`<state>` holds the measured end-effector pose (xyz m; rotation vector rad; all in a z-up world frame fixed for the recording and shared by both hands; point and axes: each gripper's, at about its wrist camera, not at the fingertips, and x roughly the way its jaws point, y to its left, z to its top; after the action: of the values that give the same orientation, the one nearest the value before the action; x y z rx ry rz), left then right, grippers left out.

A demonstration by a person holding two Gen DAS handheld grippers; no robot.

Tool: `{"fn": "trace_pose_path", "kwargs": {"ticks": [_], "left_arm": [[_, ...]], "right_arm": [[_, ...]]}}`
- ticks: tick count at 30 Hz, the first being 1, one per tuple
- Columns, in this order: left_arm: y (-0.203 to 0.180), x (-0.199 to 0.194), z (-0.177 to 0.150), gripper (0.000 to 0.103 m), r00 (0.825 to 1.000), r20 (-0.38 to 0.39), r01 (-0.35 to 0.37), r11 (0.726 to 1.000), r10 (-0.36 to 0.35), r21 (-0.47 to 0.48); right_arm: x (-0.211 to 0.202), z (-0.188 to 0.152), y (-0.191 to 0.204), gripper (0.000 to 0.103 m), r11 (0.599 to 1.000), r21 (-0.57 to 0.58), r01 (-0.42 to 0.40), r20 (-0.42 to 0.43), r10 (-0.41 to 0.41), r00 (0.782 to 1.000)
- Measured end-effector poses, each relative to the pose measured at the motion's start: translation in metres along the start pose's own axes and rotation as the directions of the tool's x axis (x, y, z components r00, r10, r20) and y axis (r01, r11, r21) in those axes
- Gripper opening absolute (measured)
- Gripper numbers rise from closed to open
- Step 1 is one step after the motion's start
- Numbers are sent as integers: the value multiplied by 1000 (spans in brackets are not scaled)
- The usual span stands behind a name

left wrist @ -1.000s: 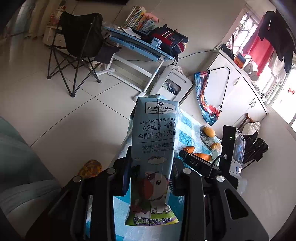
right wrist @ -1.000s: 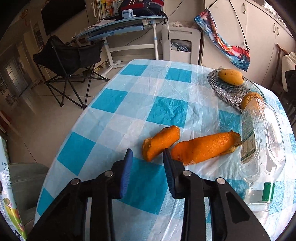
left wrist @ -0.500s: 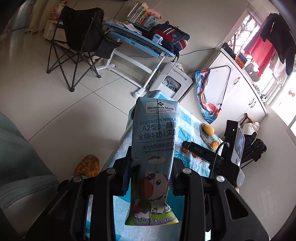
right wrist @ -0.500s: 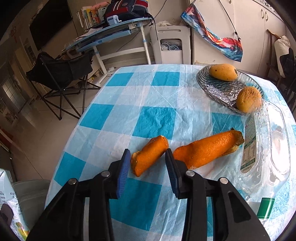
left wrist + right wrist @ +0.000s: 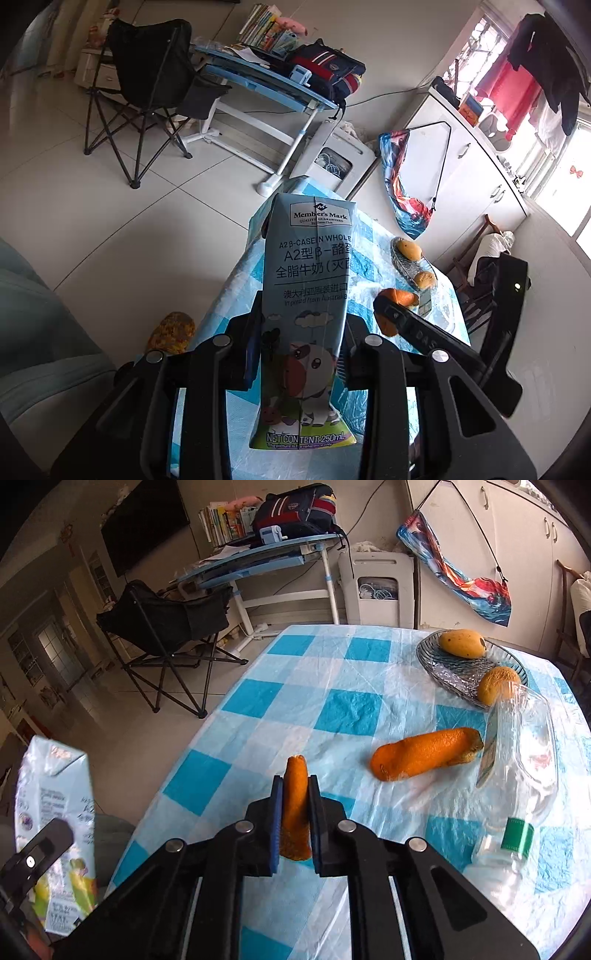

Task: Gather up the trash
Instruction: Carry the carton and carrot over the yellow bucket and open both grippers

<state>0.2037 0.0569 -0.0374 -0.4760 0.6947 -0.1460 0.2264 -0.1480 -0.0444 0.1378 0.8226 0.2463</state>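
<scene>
Blue milk carton (image 5: pixel 306 317) upright, pinched by left gripper (image 5: pixel 301 354) fingers, held off the tabletop (image 5: pixel 332 709) edge. Right gripper (image 5: pixel 295 821) fingers just closed — pinching small orange peel (image 5: pixel 294 808), lifted off the checked cloth. Bigger peel (image 5: pixel 424 753) lies on tabletop, touching crushed clear bottle (image 5: pixel 517 775) — fruit dish (image 5: pixel 443 668) behind.

room with pale glossy floor tiles (image 5: pixel 110 206). a black folding chair (image 5: pixel 144 92) stands beside a blue-topped desk (image 5: pixel 258 83) on white legs, loaded with books (image 5: pixel 269 27) and a dark backpack (image 5: pixel 328 70). a white appliance (image 5: pixel 376 587) sits against the wall next to white cabinets (image 5: pixel 476 173). daylight enters through a window (image 5: pixel 565 177); clothes (image 5: pixel 517 81) hang near it. a dark screen (image 5: pixel 144 520) is mounted on the wall.
</scene>
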Motion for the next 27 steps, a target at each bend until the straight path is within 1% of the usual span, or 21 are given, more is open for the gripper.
{"fn": "trace_pose_path", "kwargs": {"ticks": [3,8,12,15,18,21,27], "left_arm": [[-10,-3,-10,31,1000,-11,20,998,-20,54],[-27,-25,-36,31,999,-8,34,988,-33,149],[-32,-46,-66,31,999,-33,32,980,-27,195],[-40,-62,-85,31,999,-33,34,969,-27,245],[-46,-75,-100,31,999,-39,38,959,-28,281],[-49,-85,-111,31,999,-42,37,952,-26,305],[-49,-103,-123,31,999,-37,37,950,-26,311]], "right_arm": [[-37,-33,7,14,999,-29,-36,14,36,999],[-87,-84,7,14,997,-74,-31,26,33,999],[-110,-117,4,14,997,-80,-11,22,13,1000],[-119,-136,1,14,998,-62,0,20,1,1000],[-127,-149,-1,14,999,-32,-2,24,3,1000],[-130,-156,1,14,1000,-29,-6,25,6,1000],[-139,-162,5,14,999,-43,-6,44,8,999]]}}
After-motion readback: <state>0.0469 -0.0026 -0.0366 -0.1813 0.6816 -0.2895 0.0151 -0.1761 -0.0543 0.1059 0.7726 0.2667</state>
